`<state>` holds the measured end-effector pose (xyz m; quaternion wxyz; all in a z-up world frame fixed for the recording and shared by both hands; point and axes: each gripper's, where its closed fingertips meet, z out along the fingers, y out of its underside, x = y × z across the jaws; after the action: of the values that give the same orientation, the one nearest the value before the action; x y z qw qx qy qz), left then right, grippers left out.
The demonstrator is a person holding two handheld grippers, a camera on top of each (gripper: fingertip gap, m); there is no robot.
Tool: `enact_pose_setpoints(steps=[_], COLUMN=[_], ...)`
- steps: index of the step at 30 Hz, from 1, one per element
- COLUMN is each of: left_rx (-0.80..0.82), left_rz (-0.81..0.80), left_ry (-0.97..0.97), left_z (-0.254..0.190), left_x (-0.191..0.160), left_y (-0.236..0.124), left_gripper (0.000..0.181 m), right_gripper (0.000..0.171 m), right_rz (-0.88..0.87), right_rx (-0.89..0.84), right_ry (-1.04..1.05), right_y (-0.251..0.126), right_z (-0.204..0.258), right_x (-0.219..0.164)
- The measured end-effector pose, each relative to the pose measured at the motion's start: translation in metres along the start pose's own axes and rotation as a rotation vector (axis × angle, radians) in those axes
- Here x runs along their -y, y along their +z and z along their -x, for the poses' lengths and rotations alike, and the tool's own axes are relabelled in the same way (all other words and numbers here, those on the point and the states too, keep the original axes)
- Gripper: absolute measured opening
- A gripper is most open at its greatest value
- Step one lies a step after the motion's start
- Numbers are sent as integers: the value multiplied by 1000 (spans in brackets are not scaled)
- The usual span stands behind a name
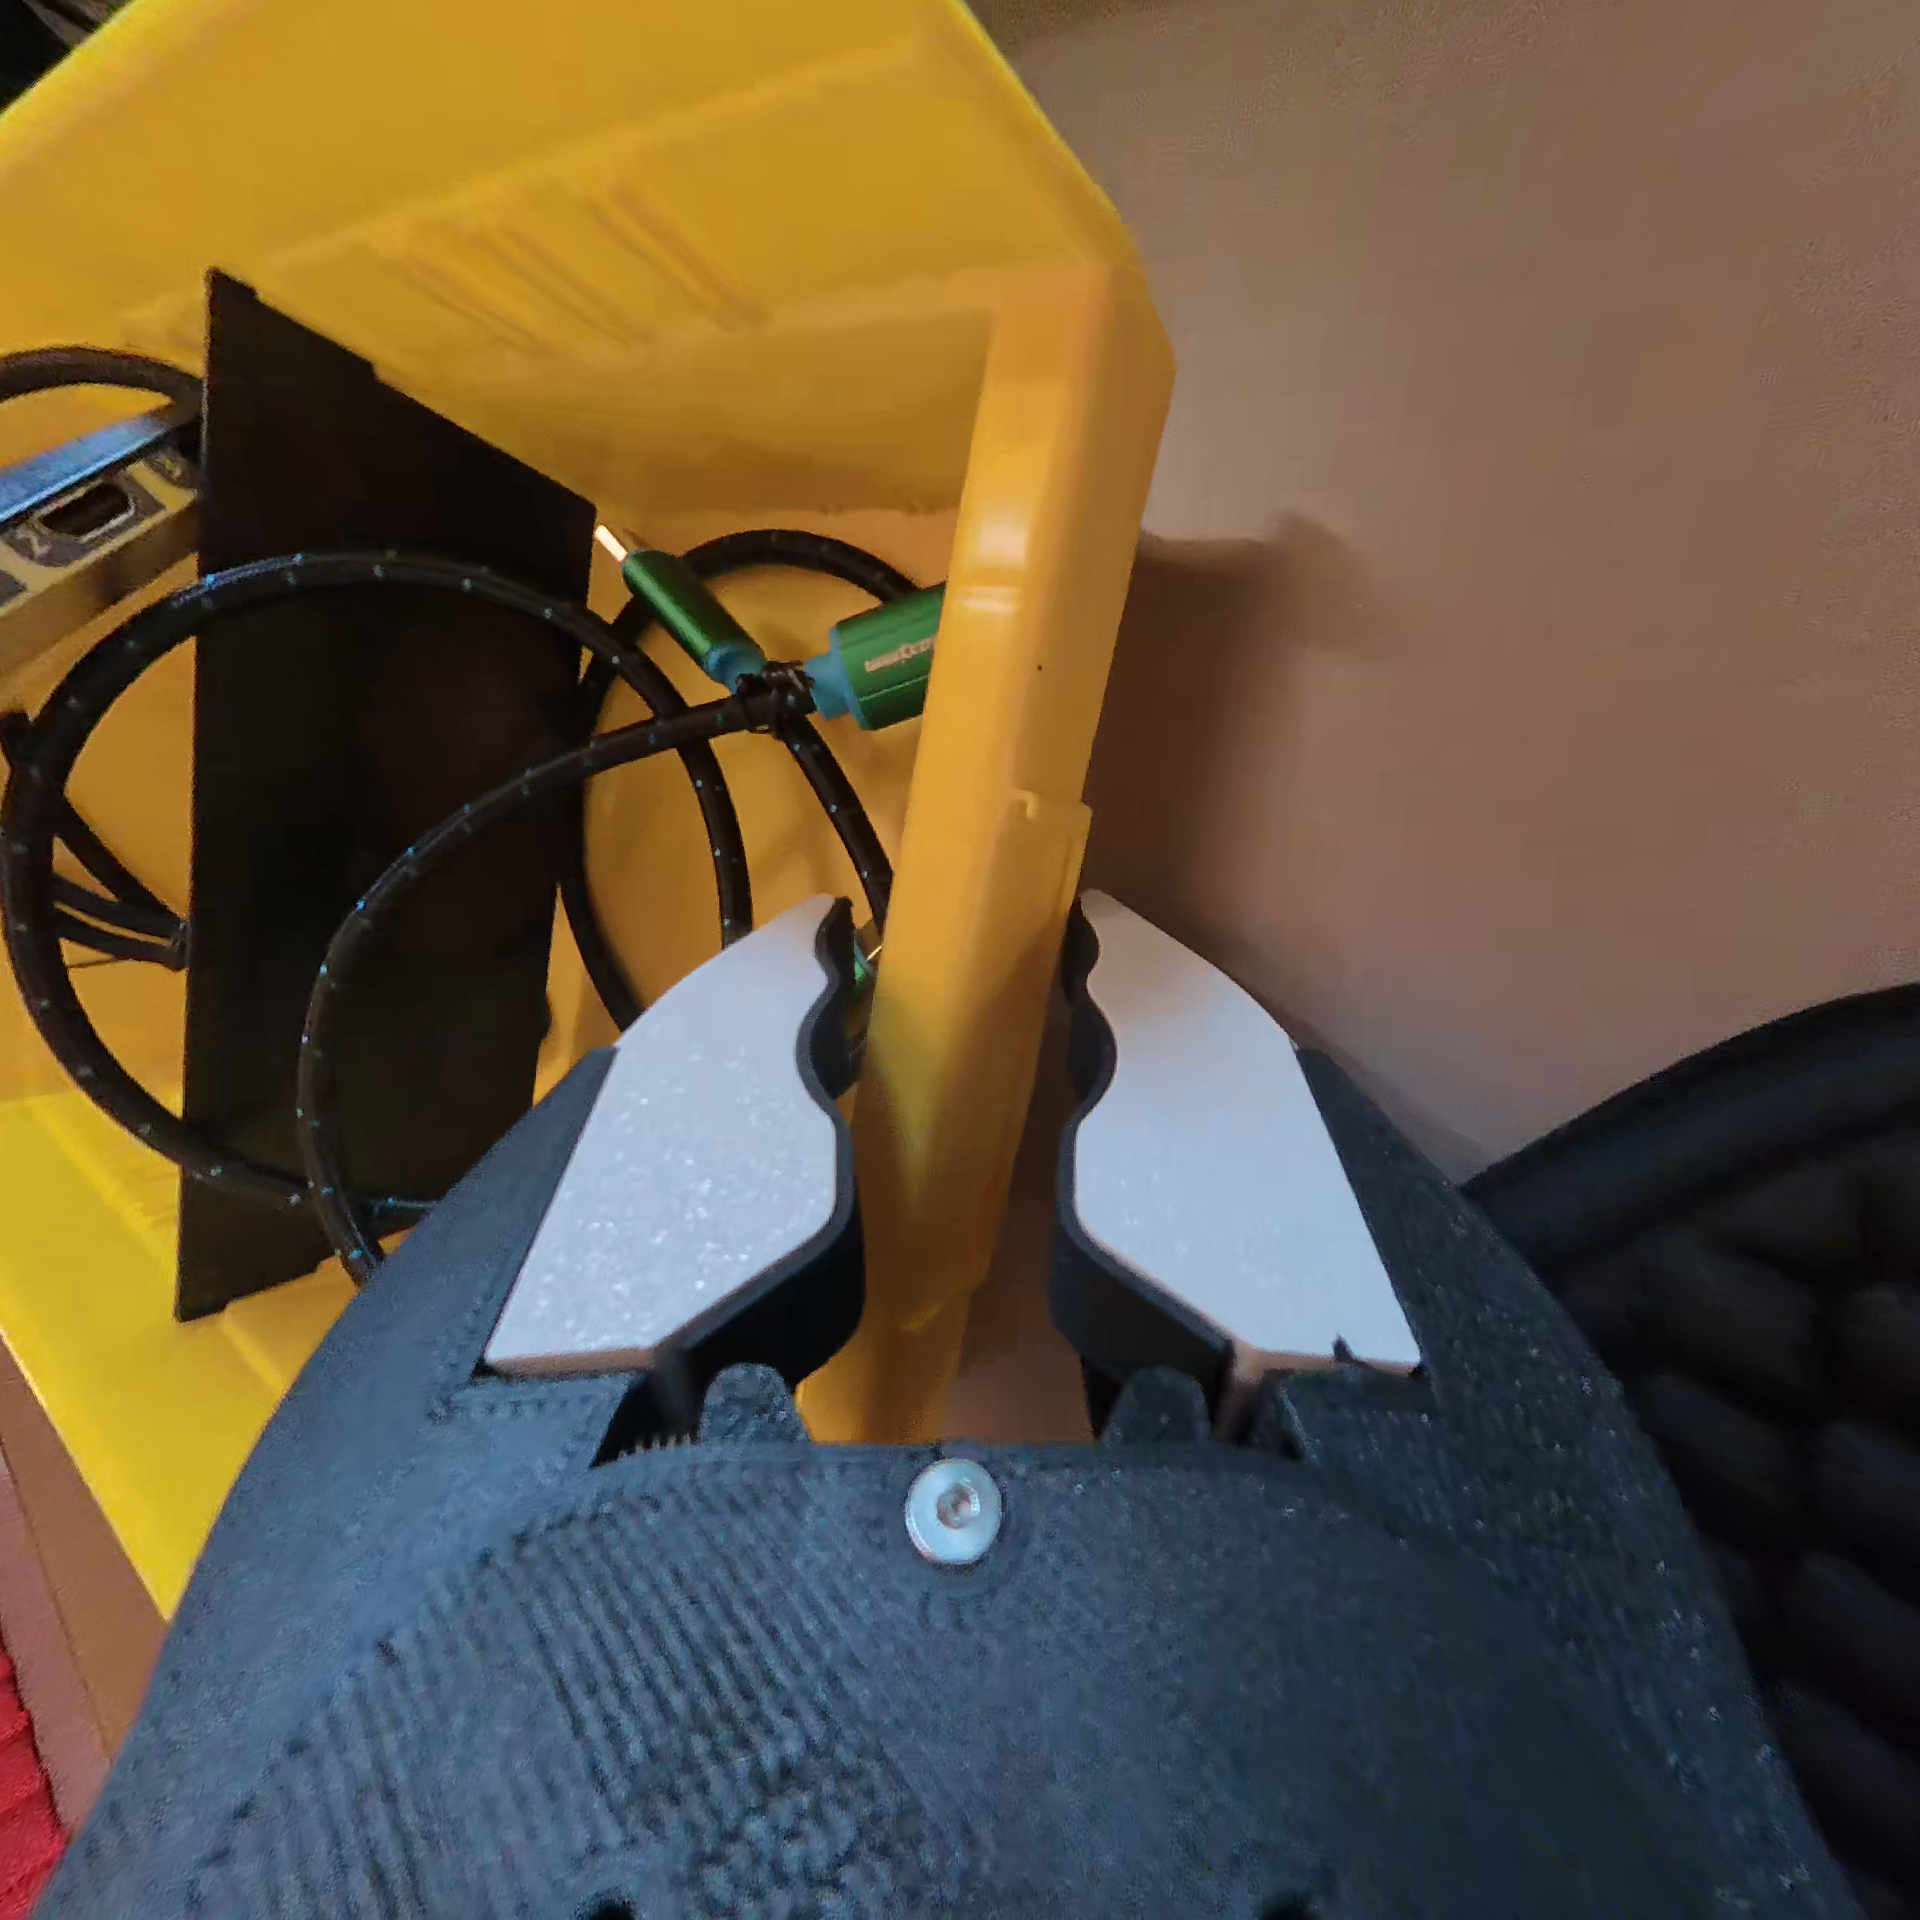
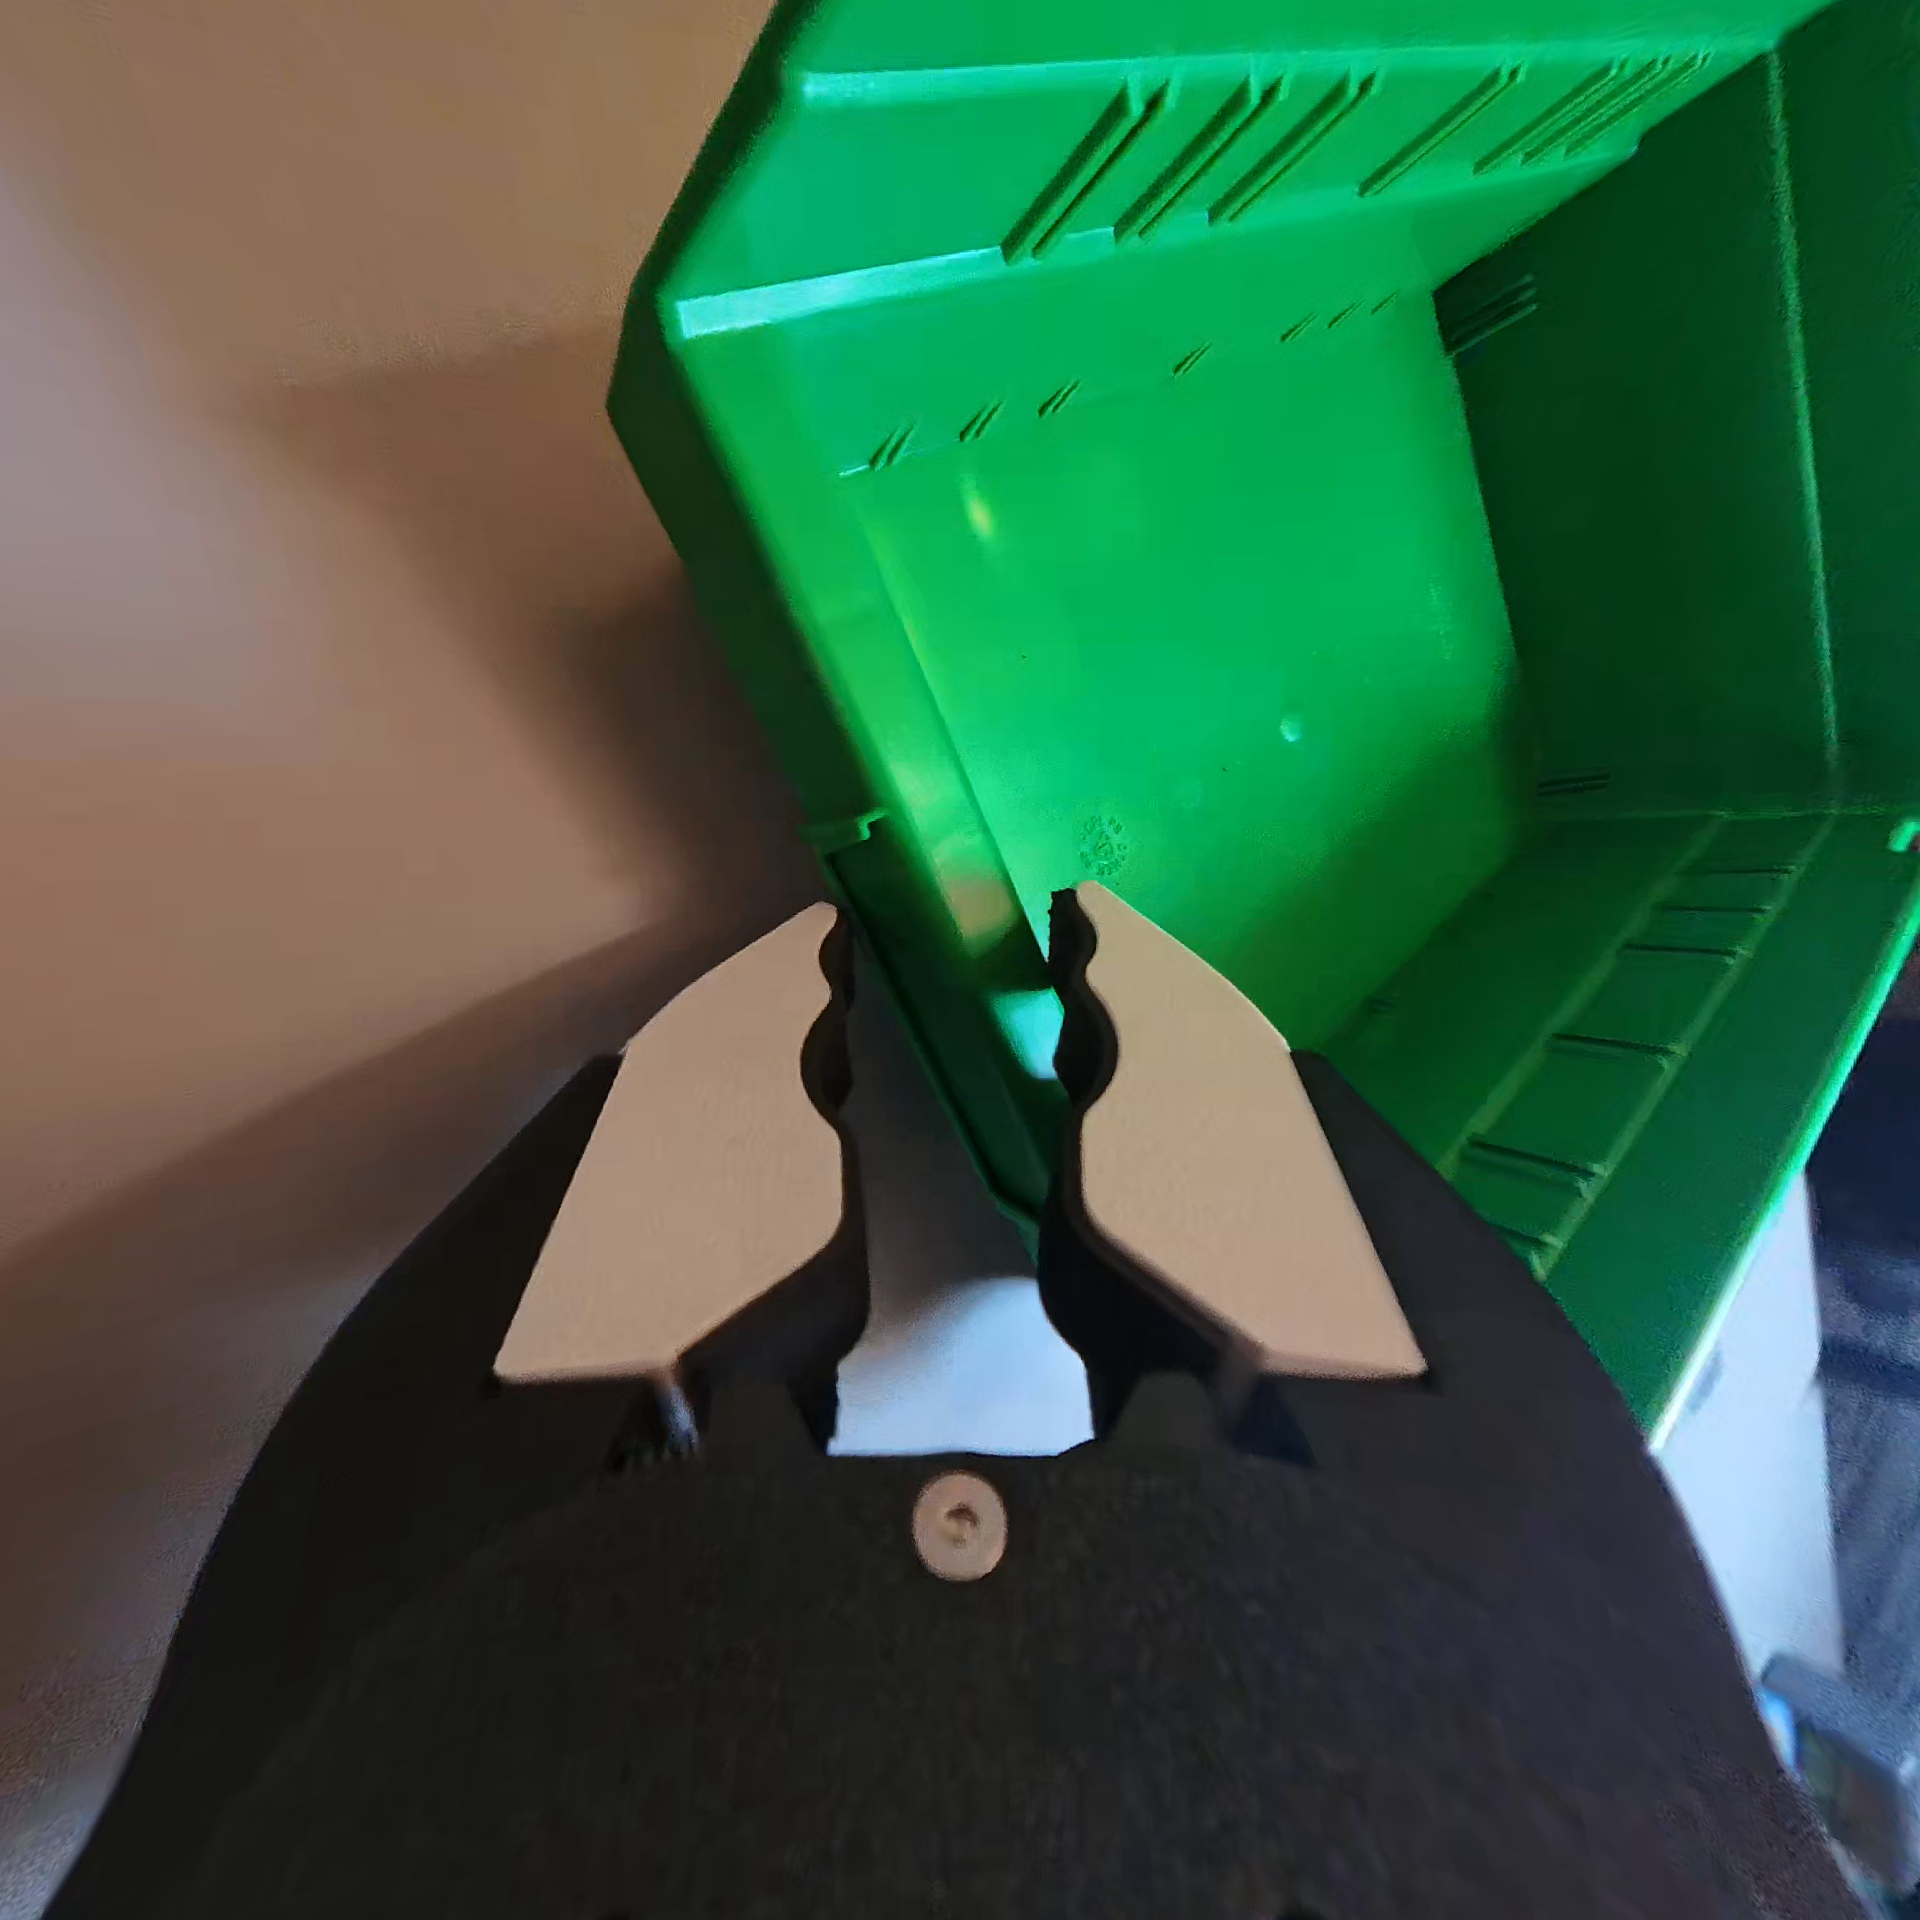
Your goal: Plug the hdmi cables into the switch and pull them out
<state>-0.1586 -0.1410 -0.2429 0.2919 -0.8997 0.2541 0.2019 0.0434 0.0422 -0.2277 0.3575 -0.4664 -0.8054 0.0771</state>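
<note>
A yellow bin (image 1: 582, 343) is seen in the left wrist view, and its near right wall is straddled by the left claw (image 1: 961, 909), one finger inside the bin and the other outside; the fingers (image 1: 717, 1132) sit just beside the wall, and whether they press on it cannot be told. A black divider panel (image 1: 364, 810) stands upright in the bin, its long axis running from near to far, and the left part of the bin is screened by it. Coils of black braided hdmi cables (image 1: 436, 894) are draped across and around this panel. Two green plugs (image 1: 883, 655) are seen at the right of the panel, close to the right wall, the nearer one angled towards the wall and partly hidden behind it, the other angled up to the far left. The switch (image 1: 78, 530) is seen at the far left edge behind the panel, a metal box with one open port facing the camera; its far side is cut off by the frame. A dark quilted cushion (image 1: 1714, 1299) lies outside the bin to the right, on a beige surface. In the right wrist view a green bin (image 2: 1299, 623), holding nothing visible, is shown; its near left wall is bracketed by the right claw (image 2: 956, 904), whose fingers are apart around the rim. A white box (image 2: 1745, 1455) is seen beneath the green bin at the right.
</note>
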Motion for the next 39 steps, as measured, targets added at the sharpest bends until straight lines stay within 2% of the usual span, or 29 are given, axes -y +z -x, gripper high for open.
enact_pose_setpoints(steps=[3, 6, 9, 15, 21, 24, 27, 32, 36, 39], left_rx=[20, 60, 78, 100, 139, 167, 167, 161, 163, 233], left_rz=[5, -11, 8, 26, 30, 23, -24, -87, -208, -341], left_ry=[-21, -26, 1, -67, -112, -105, -120, -156, -268, -421], left_z=[-10, -9, 4, 60, 90, 97, 99, 105, 123, 160], left_x=[6, 11, 13, 0, -13, -17, -11, -3, 10, 24], left_y=[-3, 0, 8, 41, 54, 52, 40, 20, 0, -18], left_gripper=[34, 33, 32, 33, 34, 37, 43, 40, 40, 40], right_gripper=[36, 36, 34, 33, 33, 33, 35, 35, 34, 33], right_rz=[18, 96, 159, 233, 246, 37, -228, -472, -636, -704], right_rx=[-57, -140, -234, -292, -279, -254, -240, -257, -275, -321], right_ry=[92, 100, 1, 13, 79, 195, 313, 363, 438, 520], right_y=[-30, -41, -27, 8, 20, 6, -31, -82, -108, -112], right_z=[4, -10, -41, -110, -129, -129, -143, -173, -192, -209], right_x=[-32, -67, -94, -114, -115, -72, -11, 55, 84, 79])
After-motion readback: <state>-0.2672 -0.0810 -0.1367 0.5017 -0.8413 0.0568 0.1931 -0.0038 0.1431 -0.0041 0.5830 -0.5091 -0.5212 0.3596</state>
